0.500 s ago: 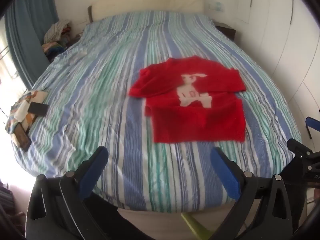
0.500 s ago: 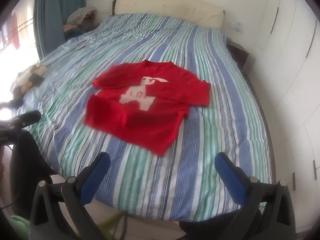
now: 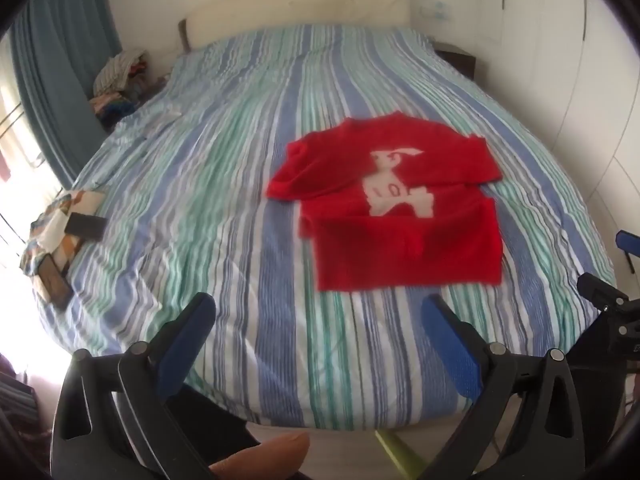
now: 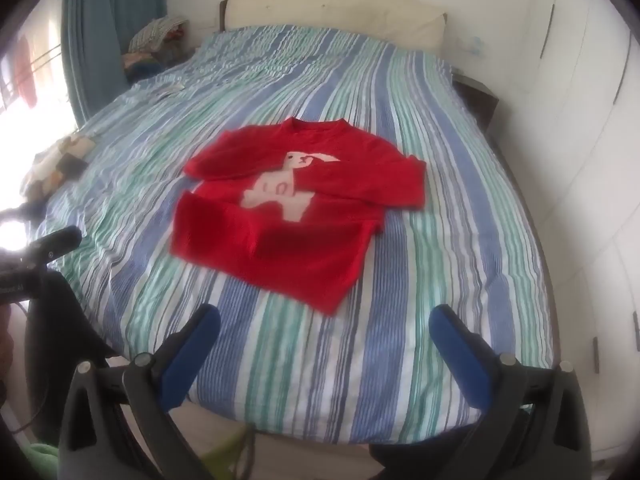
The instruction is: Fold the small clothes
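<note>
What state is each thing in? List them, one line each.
red sweater: flat on the bed, face up, both sleeves folded across the chest, bottom hem turned up.
left tongs: open, empty, held short of the sweater.
right tongs: open, empty, held short of the sweater.
striped bed cover: spread out, lightly wrinkled.
curtain: drawn aside.

1. The red knitted sweater point(image 4: 296, 216) lying on the bed is showing a pale pink animal figure point(image 4: 280, 190) on its chest, and marks resembling "LO" are standing on that figure's body.
2. In the left wrist view the same marks point(image 3: 386, 191) are appearing blurred, reading roughly as "IO".
3. Nothing else is reading clearly.
</note>
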Available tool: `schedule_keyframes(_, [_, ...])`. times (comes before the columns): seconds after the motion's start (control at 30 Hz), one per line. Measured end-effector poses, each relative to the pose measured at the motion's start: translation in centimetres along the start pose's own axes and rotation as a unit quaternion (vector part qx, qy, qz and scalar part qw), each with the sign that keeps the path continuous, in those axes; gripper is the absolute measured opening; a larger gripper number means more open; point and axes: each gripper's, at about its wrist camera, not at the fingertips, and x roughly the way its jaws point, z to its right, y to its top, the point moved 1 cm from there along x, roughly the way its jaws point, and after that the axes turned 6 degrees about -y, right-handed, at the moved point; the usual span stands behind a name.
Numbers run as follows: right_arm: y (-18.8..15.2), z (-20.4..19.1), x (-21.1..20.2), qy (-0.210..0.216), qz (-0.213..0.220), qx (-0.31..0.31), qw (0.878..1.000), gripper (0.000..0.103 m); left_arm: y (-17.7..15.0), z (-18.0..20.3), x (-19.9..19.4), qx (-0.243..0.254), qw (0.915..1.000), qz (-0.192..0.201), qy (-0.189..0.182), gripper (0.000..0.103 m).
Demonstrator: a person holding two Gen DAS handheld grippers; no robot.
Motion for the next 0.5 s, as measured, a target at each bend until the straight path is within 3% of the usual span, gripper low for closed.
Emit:
schedule_keyframes(0.13, [-0.3,0.1,0.6,-0.001,-0.007,0.003,1.000,0.103,0.0,0.5,-0.5,0.001,0.9998,0.013,-0.017,0.103])
schedule_keyframes(0.3, [-0.3,0.3,0.8,0.001,-0.008,0.007,1.000,0.103,0.5,1.4,-1.2,0.032,0.9980,0.049,0.022,0.103])
schedule_keyframes(0.5, [-0.2,0.5,0.9,-0.004,-0.003,0.010,1.000,0.103,0.7,1.3,-0.4,0.025,0.9995,0.018,0.000,0.103])
